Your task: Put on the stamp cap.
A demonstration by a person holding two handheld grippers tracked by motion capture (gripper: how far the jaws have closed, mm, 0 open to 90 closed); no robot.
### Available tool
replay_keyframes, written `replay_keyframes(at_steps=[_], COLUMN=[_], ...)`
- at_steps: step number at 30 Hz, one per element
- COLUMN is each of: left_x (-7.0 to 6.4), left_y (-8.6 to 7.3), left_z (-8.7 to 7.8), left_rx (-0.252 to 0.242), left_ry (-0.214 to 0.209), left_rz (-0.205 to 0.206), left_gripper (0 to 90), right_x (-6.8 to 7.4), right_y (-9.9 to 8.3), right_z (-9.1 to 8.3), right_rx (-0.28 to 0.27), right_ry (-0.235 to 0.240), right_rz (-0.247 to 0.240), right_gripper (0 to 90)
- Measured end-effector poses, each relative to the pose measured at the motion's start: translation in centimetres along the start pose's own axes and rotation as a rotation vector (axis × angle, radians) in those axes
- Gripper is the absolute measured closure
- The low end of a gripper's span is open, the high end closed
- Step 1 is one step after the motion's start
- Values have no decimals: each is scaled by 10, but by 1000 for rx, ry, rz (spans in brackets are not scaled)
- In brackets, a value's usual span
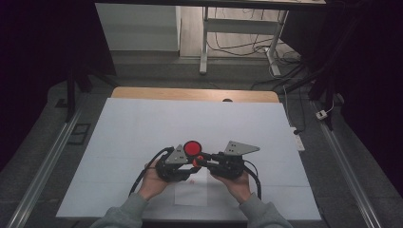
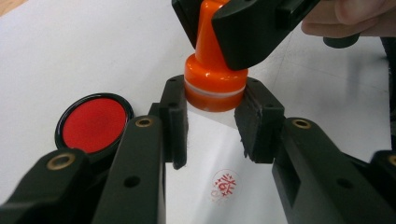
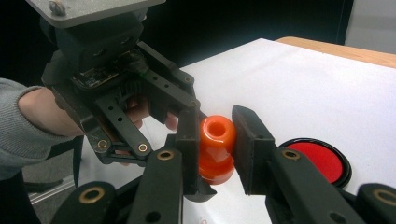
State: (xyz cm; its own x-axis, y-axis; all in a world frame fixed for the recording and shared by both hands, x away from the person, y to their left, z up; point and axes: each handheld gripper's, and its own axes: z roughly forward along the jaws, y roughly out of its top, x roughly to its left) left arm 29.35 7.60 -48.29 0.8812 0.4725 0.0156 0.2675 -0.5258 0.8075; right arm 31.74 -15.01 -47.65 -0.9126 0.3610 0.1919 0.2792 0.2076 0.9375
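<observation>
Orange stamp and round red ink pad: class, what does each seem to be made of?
The orange stamp looks like smooth moulded plastic: glossy highlights, a pale band near its base. The round red ink pad seems a matt, felt-like red surface in a shiny black rim, probably plastic.

The high view is dim, its left and right edges falling to near black; the white surface [image 1: 142, 128] is evenly lit from above, with no hard shadows. The gripper views are brighter. Near claw arms look soft and blurred; the stamp [image 2: 215, 84] shows mild glare.
</observation>
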Motion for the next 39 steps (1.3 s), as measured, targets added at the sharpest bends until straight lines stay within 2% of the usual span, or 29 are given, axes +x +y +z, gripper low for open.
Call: replay_keyframes(at_steps=[10, 18, 29, 39], left_x=[-2, -2, -2, -3], left_y=[0, 0, -1, -1], left_z=[0, 1, 1, 1], left_rx=[7, 14, 29, 54], left_ry=[16, 20, 16, 13], left_rz=[8, 15, 3, 22], left_gripper=[656, 657, 658, 658], right_x=[0, -1, -1, 0], right_y=[-1, -2, -6, -10], right_z=[1, 1, 3, 6], right_rx=[4, 2, -1, 4], right_ry=[-5, 1, 3, 6], right_rz=[-10, 3, 17, -3], right_gripper=[724, 726, 729, 731])
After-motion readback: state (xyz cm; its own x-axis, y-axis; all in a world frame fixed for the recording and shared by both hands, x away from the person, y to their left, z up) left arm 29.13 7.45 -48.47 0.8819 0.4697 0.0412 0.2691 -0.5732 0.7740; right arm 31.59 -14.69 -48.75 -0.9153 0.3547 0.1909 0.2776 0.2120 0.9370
